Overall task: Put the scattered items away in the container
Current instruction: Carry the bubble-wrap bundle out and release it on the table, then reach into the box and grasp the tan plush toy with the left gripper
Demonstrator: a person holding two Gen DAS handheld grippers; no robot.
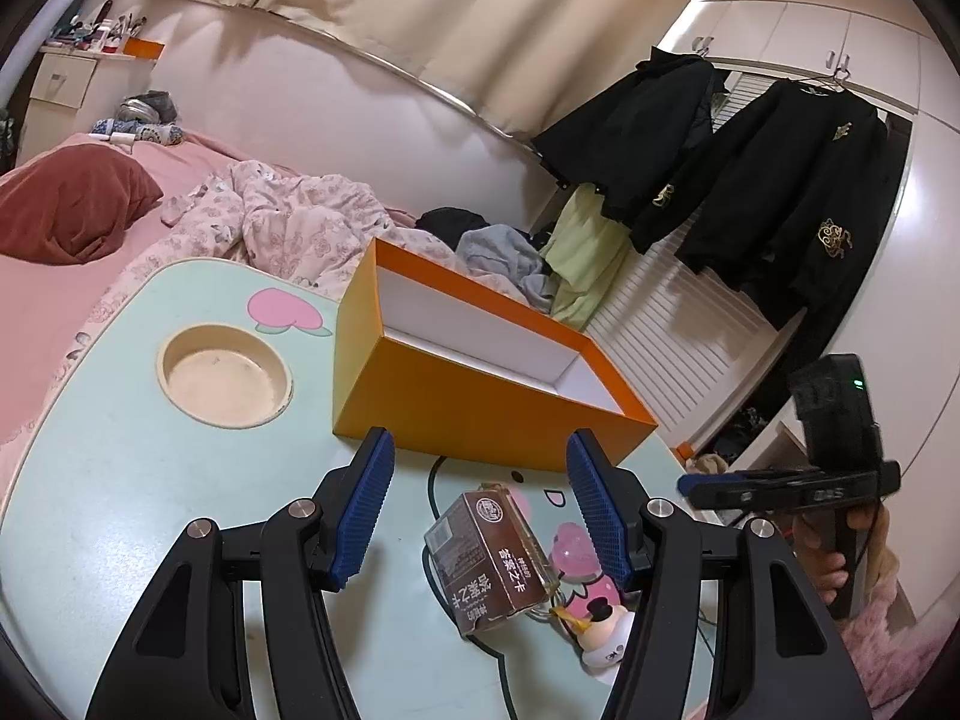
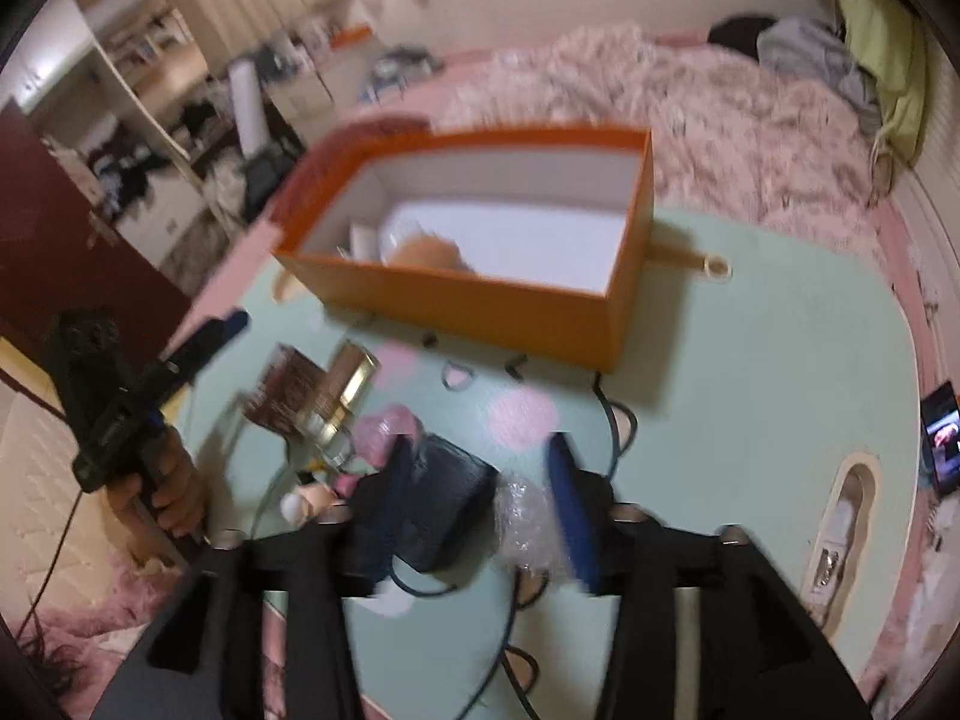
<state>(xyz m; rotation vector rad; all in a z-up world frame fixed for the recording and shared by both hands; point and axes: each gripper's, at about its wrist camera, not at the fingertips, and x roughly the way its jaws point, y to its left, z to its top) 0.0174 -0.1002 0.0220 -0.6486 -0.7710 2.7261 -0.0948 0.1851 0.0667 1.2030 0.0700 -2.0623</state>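
Observation:
An open orange box [image 1: 480,414] with a white inside stands on the pale green table [image 1: 120,480]; in the right wrist view the orange box [image 2: 480,306] holds a few small items. My left gripper [image 1: 480,480] is open above a brown card box [image 1: 489,558], which lies beside a pink ball [image 1: 573,549] and a small white figure [image 1: 606,636]. My right gripper [image 2: 480,480] is open over a black pouch [image 2: 444,498] and a piece of bubble wrap [image 2: 525,516]. The brown card box [image 2: 300,396] shows at left, in motion blur.
A round cup recess [image 1: 225,375] is sunk in the table's left side. A black cable [image 2: 618,420] runs across the table. A phone [image 2: 948,438] lies at the right edge. A bed with a floral quilt [image 1: 288,222] lies behind. Black jackets [image 1: 774,192] hang at right.

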